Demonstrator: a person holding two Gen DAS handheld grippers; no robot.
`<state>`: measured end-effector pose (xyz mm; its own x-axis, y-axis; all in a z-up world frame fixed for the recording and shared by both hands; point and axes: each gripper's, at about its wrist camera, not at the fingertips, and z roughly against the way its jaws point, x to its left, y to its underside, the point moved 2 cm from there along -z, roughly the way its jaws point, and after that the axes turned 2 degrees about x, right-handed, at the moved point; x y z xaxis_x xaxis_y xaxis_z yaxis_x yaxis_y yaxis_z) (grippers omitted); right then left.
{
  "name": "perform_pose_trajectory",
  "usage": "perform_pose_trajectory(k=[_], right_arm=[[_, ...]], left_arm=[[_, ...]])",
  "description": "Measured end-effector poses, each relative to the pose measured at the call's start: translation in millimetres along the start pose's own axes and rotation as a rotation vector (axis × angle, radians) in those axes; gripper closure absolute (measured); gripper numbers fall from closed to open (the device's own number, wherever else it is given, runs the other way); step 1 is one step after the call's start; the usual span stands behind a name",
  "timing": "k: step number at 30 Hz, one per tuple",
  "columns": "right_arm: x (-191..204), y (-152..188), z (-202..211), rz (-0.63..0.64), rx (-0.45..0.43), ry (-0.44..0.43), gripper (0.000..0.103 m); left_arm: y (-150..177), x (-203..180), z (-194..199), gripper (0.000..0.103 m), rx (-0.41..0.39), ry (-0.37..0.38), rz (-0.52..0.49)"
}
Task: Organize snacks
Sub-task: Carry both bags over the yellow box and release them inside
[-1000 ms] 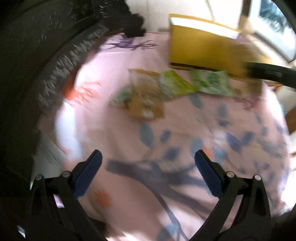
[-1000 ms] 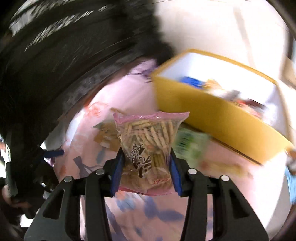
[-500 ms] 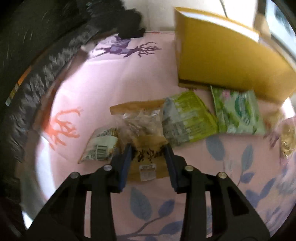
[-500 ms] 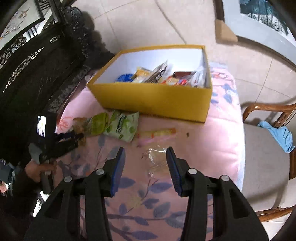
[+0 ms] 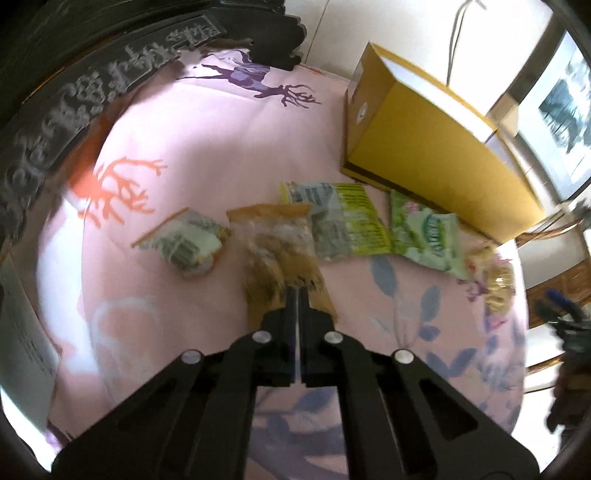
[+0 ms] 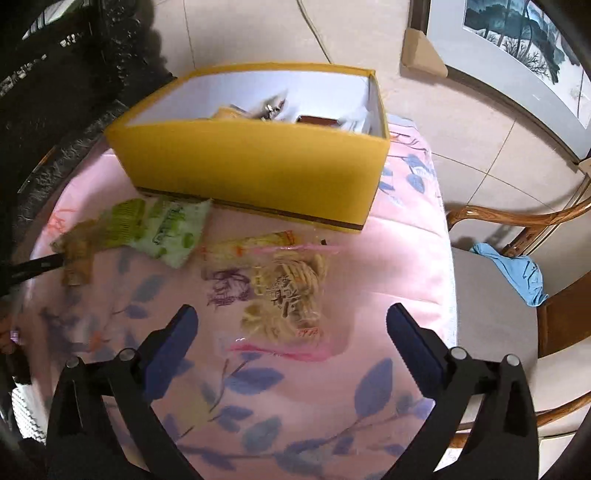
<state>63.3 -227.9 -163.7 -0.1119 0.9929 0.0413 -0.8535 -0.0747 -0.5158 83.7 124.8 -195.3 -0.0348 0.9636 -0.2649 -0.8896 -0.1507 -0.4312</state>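
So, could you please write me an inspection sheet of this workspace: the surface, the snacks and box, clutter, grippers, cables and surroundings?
Surface: pink cloth with leaf and deer prints.
Job's things: yellow box, open, packets inside. On the cloth: brown snack bag, white packet, lime-green packet, pale green packet, noodle-snack bag with pink edges, and a flat yellow packet behind it.
Clutter: white sheet of paper at the cloth's left edge.
Grippers: left gripper shut on the brown snack bag's near end; right gripper jaws opening, wide, around the noodle-snack bag without touching it.
Cables: one thin cable on the floor tiles.
Surroundings: wooden chair with blue cloth; dark carved furniture; framed picture.
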Motion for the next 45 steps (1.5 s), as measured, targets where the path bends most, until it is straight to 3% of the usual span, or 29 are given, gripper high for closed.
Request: perform_pose_trajectory(k=[2, 3, 5, 6, 9, 13, 15, 16, 17, 18, 20, 21, 26, 34, 39, 45], right_arm=[[1.5, -0.2, -14.9, -0.021, -0.007, -0.005, 0.001], [2.8, -1.1, -20.7, -0.029, -0.013, -0.015, 0.001], [5.0, -4.8, -38.6, -0.041, -0.012, 0.024, 0.001], [4.7, -6.0, -43.2, -0.043, -0.009, 0.044, 0.001], [-0.4, -5.5, -53.6, -0.068, -0.024, 0.105, 0.001], [-9.9, 0.1, -75.6, -0.156, 0.043, 0.047, 0.001], [-12.7, 3.2, -79.7, -0.185, 0.034, 0.038, 0.001], [-13.1, 4.3, -77.5, -0.192, 0.011, 0.044, 0.013], [-12.5, 3.9, -75.7, -0.185, 0.007, 0.057, 0.036], [-11.2, 3.2, -72.3, -0.165, 0.002, 0.055, 0.046], [-11.4, 2.1, -65.1, -0.17, 0.019, -0.04, 0.054], [-11.0, 3.3, -60.8, -0.179, 0.028, -0.08, 0.054], [-1.9, 9.1, -27.4, -0.139, 0.004, -0.095, 0.055], [-11.9, 8.5, 20.8, -0.178, -0.091, -0.071, 0.055], [-22.7, -15.0, 57.3, -0.192, -0.213, -0.068, 0.055], [-31.9, -87.8, 75.5, -0.167, -0.327, -0.088, 0.055]], left_arm=[[3.7, -0.1, 1.2, 0.099, 0.004, -0.029, -0.016], [4.5, 0.2, 0.8, 0.09, -0.003, -0.046, -0.02], [3.8, 0.7, 0.5, 0.003, -0.02, -0.105, -0.018], [1.7, 0.9, 1.7, 0.002, -0.044, -0.13, -0.013], [-7.3, -5.7, 1.1, 0.002, -0.103, -0.107, -0.001], [-14.0, -17.3, -34.1, 0.002, -0.014, -0.15, -0.023], [-11.6, -23.8, -51.2, 0.014, 0.019, -0.138, -0.045], [-10.4, -23.8, -55.6, 0.028, 0.02, -0.173, -0.058], [-8.7, -26.6, -55.9, 0.044, -0.008, -0.245, -0.1], [-8.5, -27.3, -54.9, 0.049, -0.02, -0.261, -0.113], [-9.8, -21.6, -51.4, 0.058, -0.016, -0.249, -0.058], [-9.7, -18.4, -48.8, 0.058, -0.013, -0.225, -0.027], [0.1, -15.6, -33.8, 0.061, 0.024, -0.102, 0.028], [1.9, -34.0, 17.4, 0.061, -0.034, -0.07, -0.026], [-37.7, -80.7, 44.5, 0.061, -0.127, -0.046, -0.147], [-105.8, -139.5, 48.3, 0.061, -0.279, -0.05, -0.246]])
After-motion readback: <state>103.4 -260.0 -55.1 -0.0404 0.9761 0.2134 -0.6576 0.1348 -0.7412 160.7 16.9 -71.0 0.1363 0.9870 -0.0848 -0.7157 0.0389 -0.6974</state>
